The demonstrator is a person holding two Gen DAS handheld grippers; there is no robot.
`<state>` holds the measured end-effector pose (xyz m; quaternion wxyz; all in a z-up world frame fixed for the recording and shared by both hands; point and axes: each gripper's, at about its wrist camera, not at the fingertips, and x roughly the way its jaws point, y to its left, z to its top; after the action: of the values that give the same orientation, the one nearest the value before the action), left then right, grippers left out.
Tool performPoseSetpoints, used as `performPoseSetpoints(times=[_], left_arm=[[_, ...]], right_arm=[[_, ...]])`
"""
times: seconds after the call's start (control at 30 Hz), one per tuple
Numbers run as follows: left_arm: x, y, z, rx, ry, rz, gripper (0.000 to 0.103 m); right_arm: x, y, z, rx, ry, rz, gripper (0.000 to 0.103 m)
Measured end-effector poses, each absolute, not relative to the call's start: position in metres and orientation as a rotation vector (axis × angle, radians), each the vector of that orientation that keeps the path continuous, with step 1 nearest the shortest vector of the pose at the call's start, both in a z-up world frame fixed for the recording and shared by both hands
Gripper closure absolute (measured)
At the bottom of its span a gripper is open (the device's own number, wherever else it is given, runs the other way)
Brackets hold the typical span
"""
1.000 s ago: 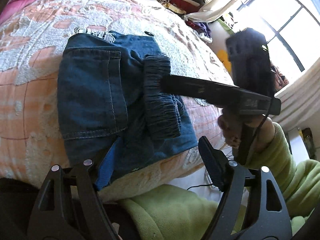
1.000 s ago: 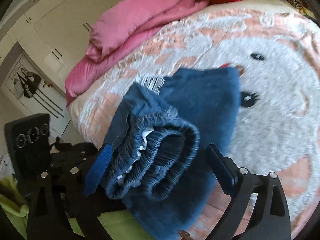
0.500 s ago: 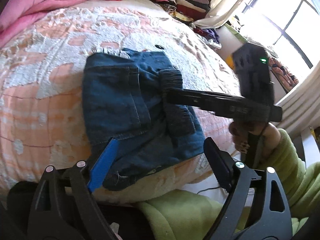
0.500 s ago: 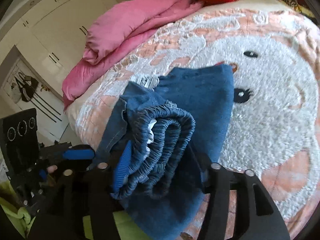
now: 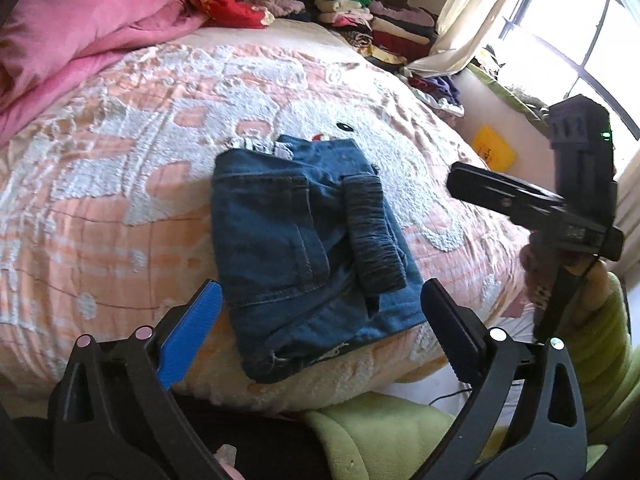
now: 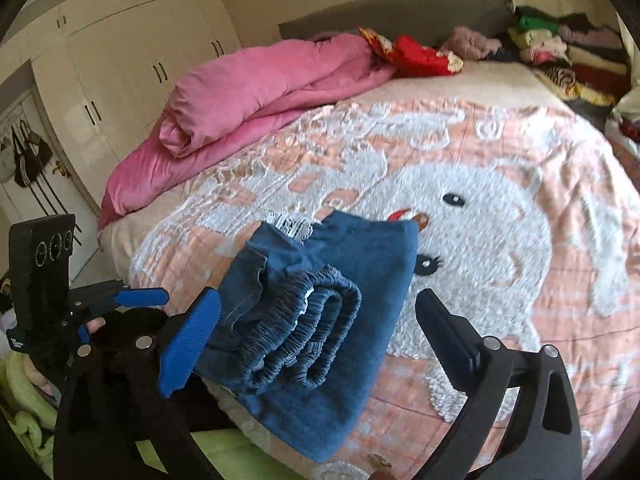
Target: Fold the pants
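Note:
The blue denim pants (image 5: pixel 304 248) lie folded into a small rectangle near the front edge of the bed, elastic waistband (image 5: pixel 374 236) on top. My left gripper (image 5: pixel 320 320) hovers just in front of them. Its jaws are opening wide and the pads touch nothing. In the right wrist view the pants (image 6: pixel 360 280) show their rolled waistband end, and my right gripper (image 6: pixel 320 336) stands back from it. Its jaws are also opening, clear of the cloth. The right gripper (image 5: pixel 520 204) appears right of the pants and the left gripper (image 6: pixel 140 298) at the left.
The bed has a peach and white blanket (image 5: pixel 120 184). A pink duvet (image 6: pixel 256 92) is bunched at its far left. Stacks of folded clothes (image 5: pixel 384 20) and a red garment (image 6: pixel 420 56) lie at the head. A window (image 5: pixel 580 40) is right, wardrobes (image 6: pixel 120 60) left. A green sleeve (image 5: pixel 600 360) is near.
Both grippers have drawn back and risen from the pants. The right gripper let go of the waistband fold and widened. The left jaws also spread wider.

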<state>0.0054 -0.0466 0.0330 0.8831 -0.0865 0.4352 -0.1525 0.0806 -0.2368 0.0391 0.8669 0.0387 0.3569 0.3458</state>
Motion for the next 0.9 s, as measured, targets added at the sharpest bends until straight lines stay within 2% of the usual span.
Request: performPoseSetpoints(times=[0.23, 0.9], left_arm=[[0.001, -0.045, 0.043, -0.162, 0.873, -0.282, 0.010], [0.002, -0.043, 0.048, -0.108, 0.839, -0.236, 0.010]], right_arm=[[0.070, -0.239, 0.056, 0.029, 0.698, 0.678, 0.005], [0.053, -0.239, 0.060, -0.023, 0.670, 0.615, 0.005]])
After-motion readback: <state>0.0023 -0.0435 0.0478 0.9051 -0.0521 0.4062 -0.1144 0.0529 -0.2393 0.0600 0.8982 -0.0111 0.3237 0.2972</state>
